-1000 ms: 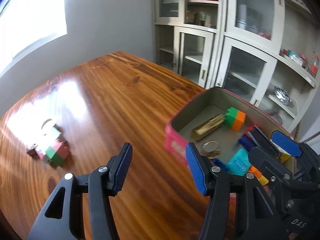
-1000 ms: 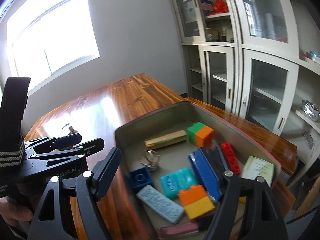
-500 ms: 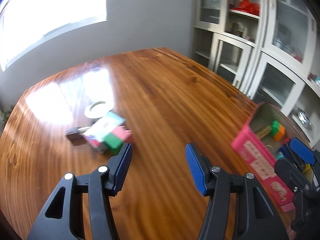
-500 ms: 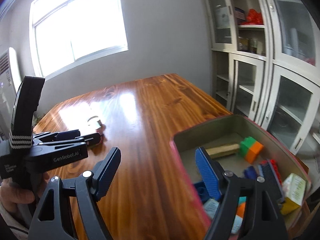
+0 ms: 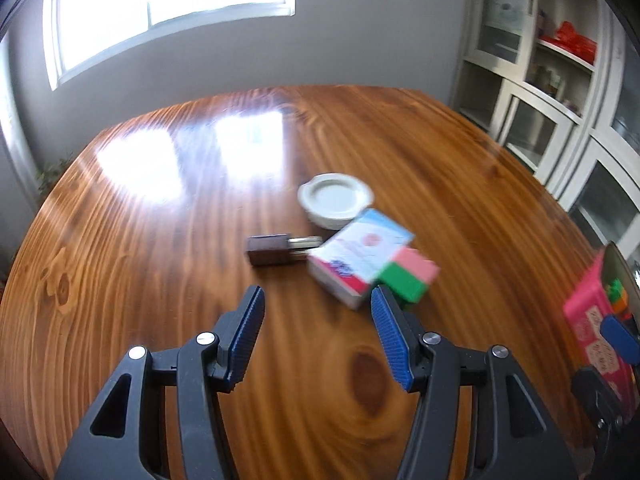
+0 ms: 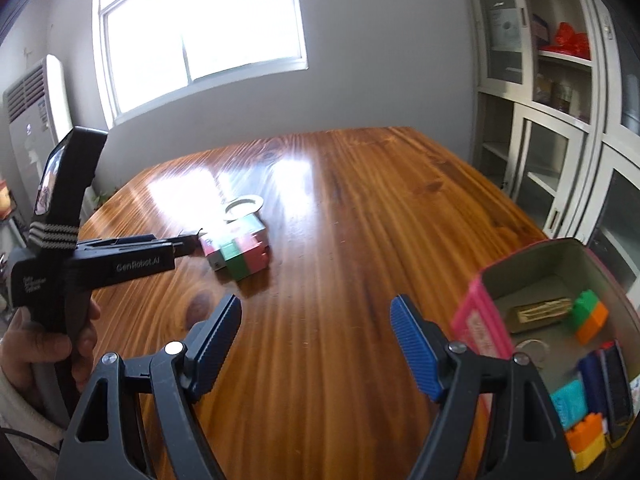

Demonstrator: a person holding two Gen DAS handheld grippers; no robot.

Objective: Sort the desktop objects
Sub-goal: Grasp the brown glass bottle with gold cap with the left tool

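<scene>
On the wooden table [image 5: 160, 280] lie a white-and-blue card box [image 5: 360, 256], a pink-and-green brick block [image 5: 408, 276], a dark USB-like stick [image 5: 276, 249] and a white round lid [image 5: 334, 199]. My left gripper [image 5: 318, 332] is open and empty, just short of the box and block. The same cluster [image 6: 240, 252] shows in the right wrist view, with the left gripper's body [image 6: 120, 264] beside it. My right gripper [image 6: 316, 344] stands open and empty over bare wood, left of the pink tin box [image 6: 480, 320], which holds several bricks and small items.
White glass-door cabinets [image 6: 560, 120] line the right side close to the table's edge. A window [image 6: 200, 24] and an air conditioner [image 6: 32, 100] stand behind the table. A person's hand [image 6: 36, 356] grips the left tool. The pink tin [image 5: 592, 332] sits at the right edge.
Both grippers swung left, away from the pink tin toward the loose cluster. The box, block, stick and lid now lie right ahead of the left gripper. Jaw openings look unchanged.
</scene>
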